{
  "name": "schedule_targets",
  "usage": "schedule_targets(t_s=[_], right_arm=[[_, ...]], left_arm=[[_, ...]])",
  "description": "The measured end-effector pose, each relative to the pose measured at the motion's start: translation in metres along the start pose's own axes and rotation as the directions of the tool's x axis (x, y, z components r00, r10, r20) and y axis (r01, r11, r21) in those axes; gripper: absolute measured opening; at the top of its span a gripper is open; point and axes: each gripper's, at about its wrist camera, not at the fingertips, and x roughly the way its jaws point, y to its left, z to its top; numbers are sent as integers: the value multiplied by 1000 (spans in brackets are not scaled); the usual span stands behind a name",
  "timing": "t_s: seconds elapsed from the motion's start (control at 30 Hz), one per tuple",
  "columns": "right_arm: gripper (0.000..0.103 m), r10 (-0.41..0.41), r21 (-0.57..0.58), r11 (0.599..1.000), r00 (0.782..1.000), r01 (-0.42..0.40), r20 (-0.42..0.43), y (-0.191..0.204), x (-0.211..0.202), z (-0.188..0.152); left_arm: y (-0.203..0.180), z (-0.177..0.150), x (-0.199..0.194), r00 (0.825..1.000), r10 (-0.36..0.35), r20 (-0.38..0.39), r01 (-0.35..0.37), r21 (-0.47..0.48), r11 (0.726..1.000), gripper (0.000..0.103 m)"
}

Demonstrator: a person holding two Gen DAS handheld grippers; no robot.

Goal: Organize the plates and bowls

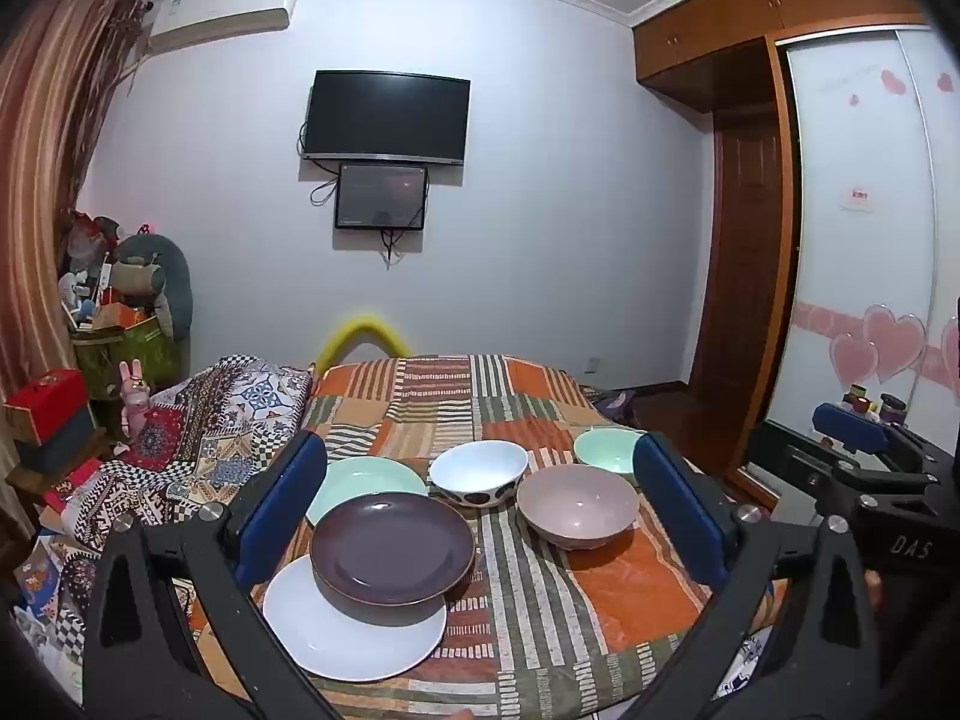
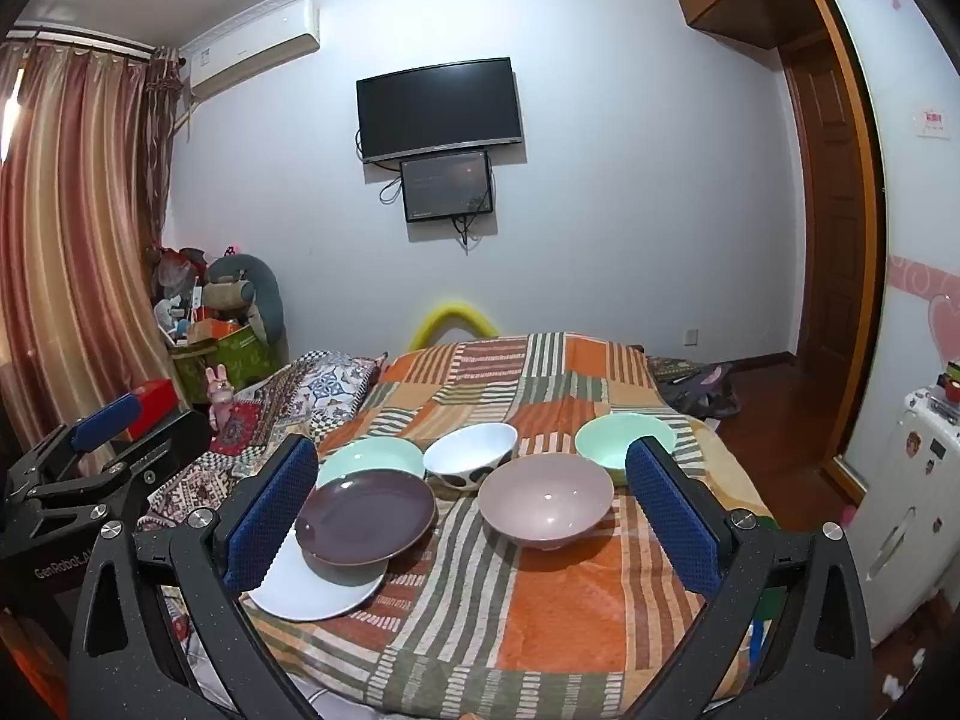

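Both tongs stand wide apart and grip nothing: the left gripper (image 1: pixel 480 504) and the right gripper (image 2: pixel 471 504) hover at the near edge of the patchwork bedspread (image 2: pixel 540 618), framing the dishes. Nearest lies a white plate (image 1: pixel 354 630), its far part hidden under a purple plate (image 1: pixel 393 546) tilted on top. Behind that, a green plate (image 1: pixel 366 480) is partly covered, its left side cut off by the left gripper's blue pad. To the right sits a pink bowl (image 2: pixel 546 501); farther, a white spotted bowl (image 2: pixel 471 456), and a green bowl (image 2: pixel 618 438) half masked by a finger. Far off, a television (image 2: pixel 438 108) hangs on the wall.
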Motion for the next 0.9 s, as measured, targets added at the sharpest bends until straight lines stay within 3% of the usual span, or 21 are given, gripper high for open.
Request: schedule_targets(t_s=[0.9], right_arm=[[102,-13,7,1000,1000,13,-9,-5,2,2]], left_arm=[[2,1,7,1000,-18,-6,18,-13,1000,103]])
